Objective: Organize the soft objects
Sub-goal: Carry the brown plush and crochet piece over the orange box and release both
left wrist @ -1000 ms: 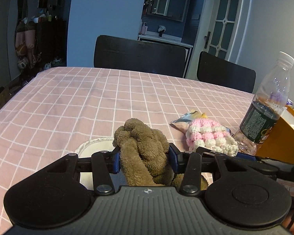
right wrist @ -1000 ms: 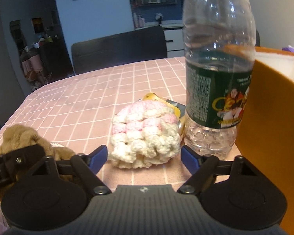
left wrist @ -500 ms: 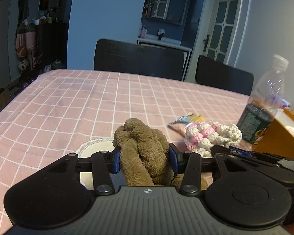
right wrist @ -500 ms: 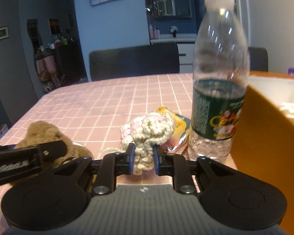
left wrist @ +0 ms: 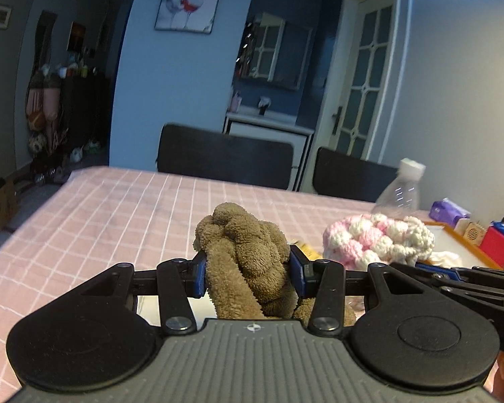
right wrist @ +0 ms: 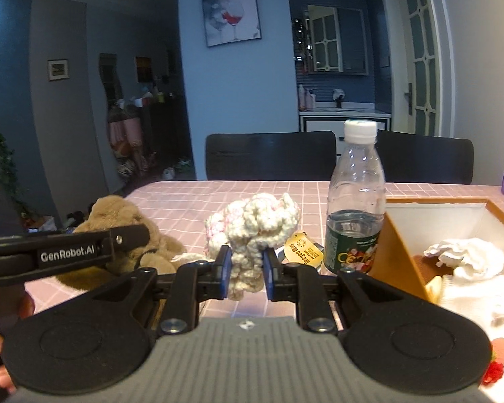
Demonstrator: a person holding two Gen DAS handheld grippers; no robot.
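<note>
Two soft toys: one brown plush toy [left wrist: 248, 255] at centre, one pink-and-white crocheted piece [right wrist: 255, 231] at centre. One plastic water bottle [right wrist: 356, 201] (right of centre). One orange box [right wrist: 396, 255], lower right. Two dark chairs [right wrist: 270, 154] behind. Two grippers.

Water bottle [right wrist: 354, 201] upright at orange box [right wrist: 396, 255] corner; pink tablecloth [left wrist: 111, 215] left and beyond lies open.

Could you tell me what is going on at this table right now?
A person is tidying soft things with two hand-held grippers. The left gripper is clamped on a brown plush toy; the right gripper is pinching a pink-and-white crocheted piece. An orange box with white cloth inside sits beside a water bottle.
</note>
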